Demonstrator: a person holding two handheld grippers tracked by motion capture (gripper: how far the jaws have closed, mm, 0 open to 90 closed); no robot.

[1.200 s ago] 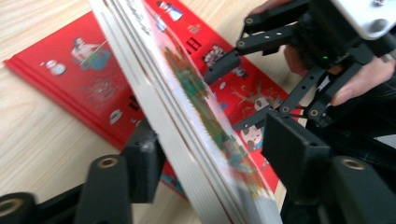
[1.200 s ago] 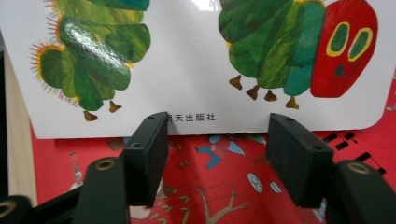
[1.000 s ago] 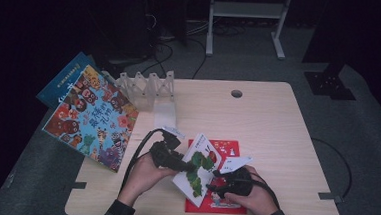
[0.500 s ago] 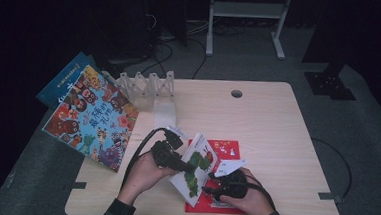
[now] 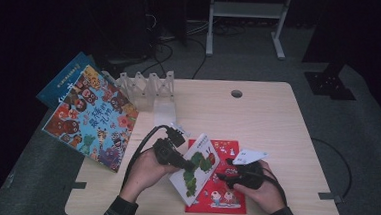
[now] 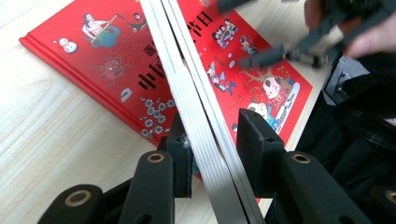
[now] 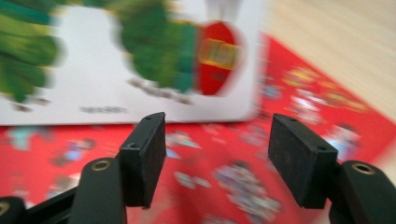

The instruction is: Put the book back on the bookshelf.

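the left gripper (image 6: 212, 154) fingers (image 6: 180, 156) have been closing around the white book's (image 5: 195, 168) page edge, tilting it off the red book (image 5: 223, 197), likely to lift it toward the rack (image 5: 147, 85). the right gripper (image 7: 217, 156) fingers have just opened, empty, above the red book on the tabletop (image 5: 277, 123).

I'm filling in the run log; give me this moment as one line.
left gripper: closing around white caterpillar book, tilted up | right gripper: open, empty | red book: flat on table
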